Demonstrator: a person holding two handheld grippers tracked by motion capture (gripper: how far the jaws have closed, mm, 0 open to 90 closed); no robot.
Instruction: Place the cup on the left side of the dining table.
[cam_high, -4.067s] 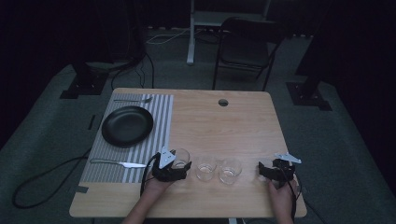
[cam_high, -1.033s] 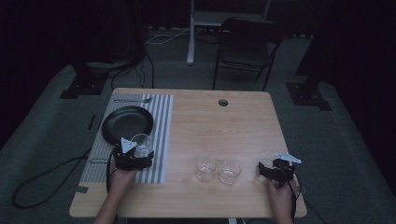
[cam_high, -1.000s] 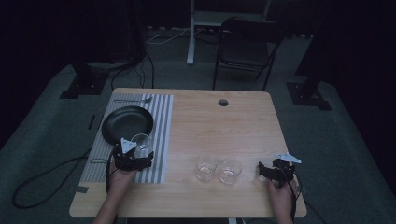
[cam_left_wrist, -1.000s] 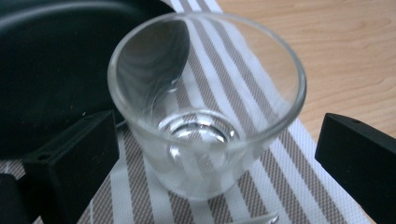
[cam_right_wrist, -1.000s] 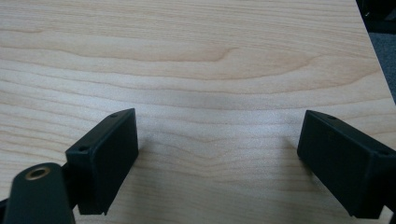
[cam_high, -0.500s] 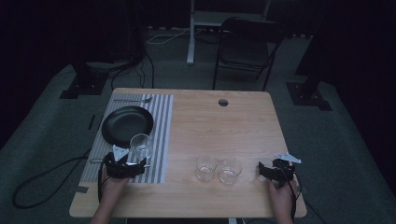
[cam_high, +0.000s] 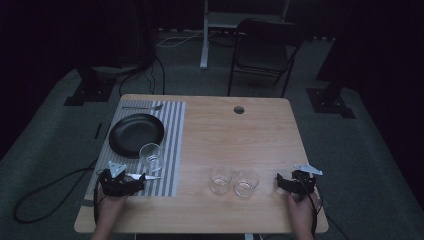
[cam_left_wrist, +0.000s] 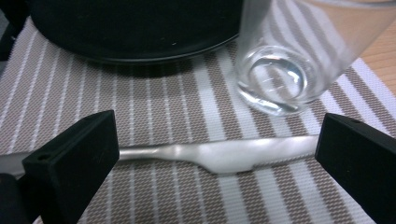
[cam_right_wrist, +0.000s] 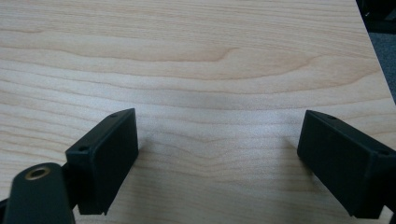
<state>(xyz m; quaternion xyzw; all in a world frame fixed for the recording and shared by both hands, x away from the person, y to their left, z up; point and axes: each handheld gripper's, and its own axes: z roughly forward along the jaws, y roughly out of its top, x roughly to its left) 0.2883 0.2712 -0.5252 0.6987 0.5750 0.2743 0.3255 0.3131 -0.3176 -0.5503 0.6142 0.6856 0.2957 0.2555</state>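
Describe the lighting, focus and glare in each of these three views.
High view: dim, the room around the table nearly black, small things soft. Left gripper view: bright and even, the knife showing a pale sheen, the glass sharp at its base, the left tool blurred at its near edges. Right gripper view: evenly lit wood grain, faint shadows by the right tool.

Striped woven placemat on wooden surface, left side. On it: black round plate, clear drinking glass just right-front, metal knife nearest. Two clear tumblers right of mat.
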